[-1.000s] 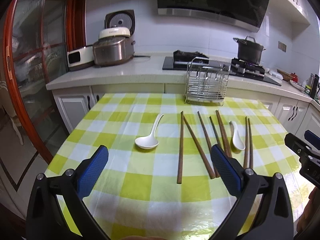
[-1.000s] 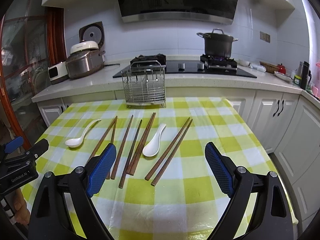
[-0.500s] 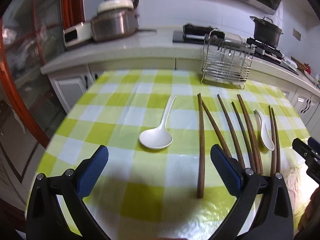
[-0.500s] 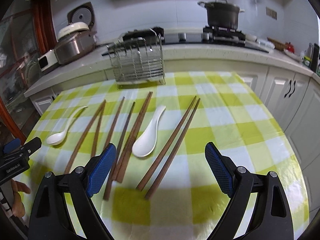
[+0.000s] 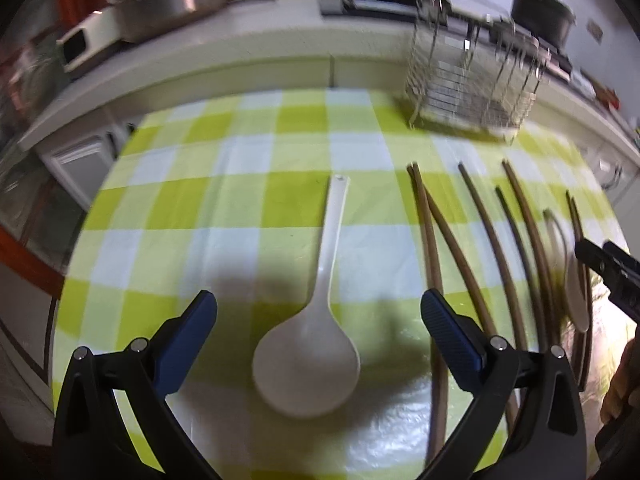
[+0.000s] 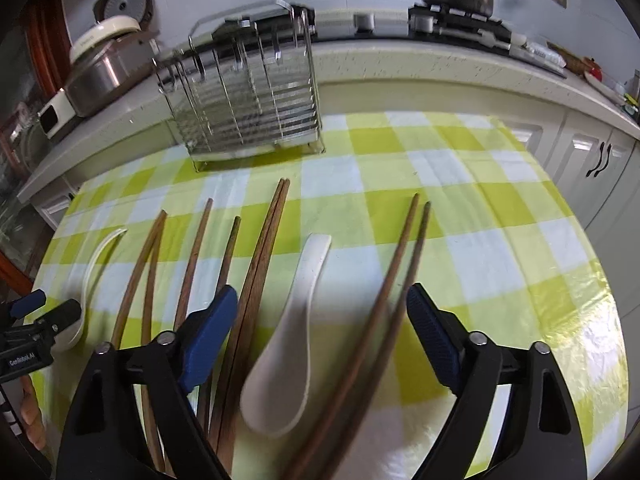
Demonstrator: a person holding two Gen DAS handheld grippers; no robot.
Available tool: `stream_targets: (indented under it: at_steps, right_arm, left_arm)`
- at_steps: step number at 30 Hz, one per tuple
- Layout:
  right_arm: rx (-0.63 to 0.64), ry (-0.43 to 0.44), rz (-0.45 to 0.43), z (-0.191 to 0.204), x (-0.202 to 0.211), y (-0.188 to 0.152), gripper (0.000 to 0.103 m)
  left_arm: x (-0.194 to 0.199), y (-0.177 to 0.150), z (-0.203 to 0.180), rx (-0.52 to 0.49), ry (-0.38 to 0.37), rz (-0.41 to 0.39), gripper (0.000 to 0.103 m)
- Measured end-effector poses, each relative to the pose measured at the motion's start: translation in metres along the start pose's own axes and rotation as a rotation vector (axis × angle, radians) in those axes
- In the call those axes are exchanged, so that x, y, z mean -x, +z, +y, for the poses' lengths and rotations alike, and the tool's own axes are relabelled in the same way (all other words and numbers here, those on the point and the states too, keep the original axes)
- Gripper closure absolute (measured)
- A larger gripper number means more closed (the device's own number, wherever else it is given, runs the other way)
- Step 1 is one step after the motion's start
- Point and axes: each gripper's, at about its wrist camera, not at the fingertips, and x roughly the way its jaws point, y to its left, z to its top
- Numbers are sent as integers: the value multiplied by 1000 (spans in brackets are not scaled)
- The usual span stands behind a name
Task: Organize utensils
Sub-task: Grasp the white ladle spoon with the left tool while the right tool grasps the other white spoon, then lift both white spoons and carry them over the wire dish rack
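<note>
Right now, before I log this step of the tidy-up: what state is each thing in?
Left hand-held gripper: open, empty, over a spoon.
Right hand-held gripper: open, empty, jaws just narrowing.
Spoons: lying flat.
Chopsticks: loose on the tablecloth.
Wire rack: upright, empty.

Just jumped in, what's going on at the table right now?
A person holds two grippers over the checked tablecloth. The left gripper hovers open over a white spoon. The right gripper, jaws just narrowing slightly, is open over the second spoon and a chopstick pair. Nothing is gripped; the wire rack looks empty.
</note>
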Motion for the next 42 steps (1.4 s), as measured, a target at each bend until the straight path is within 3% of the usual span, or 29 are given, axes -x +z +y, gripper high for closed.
stream_targets:
  at_steps: [9,13,20,27,30,31,32,35,42]
  right_arm:
    - [18,-26,89,4,-30,12,45]
    - [29,-9,130,2,-40,15,50]
    - [63,-3,152,7,-44,21,54]
    - [81,-21,159,13,-46,24,68]
    - [85,-22,160,12,-46,24,81]
    - [80,-4,163,11,-46,25,86]
    - [76,5,163,10,-45,25,86]
    - [64,22,142,8,-41,25,86]
    - [35,82,87,3,-26,24,86]
  left_arm:
    - [-24,35,-5,-51,15,36,6]
    - [-43,47,-12,-76,33,91,19]
    - [-56,53,-11,-86,33,113,28]
    - [-60,57,-8,-101,7,125,40]
    - [-59,57,-8,-103,-27,129,57]
    - [-59,58,-8,-100,-29,132,67]
    - [-58,58,-8,-99,-30,133,76]
    - [-54,57,-8,-97,-43,125,89]
    - [-29,54,-12,-105,-56,57,92]
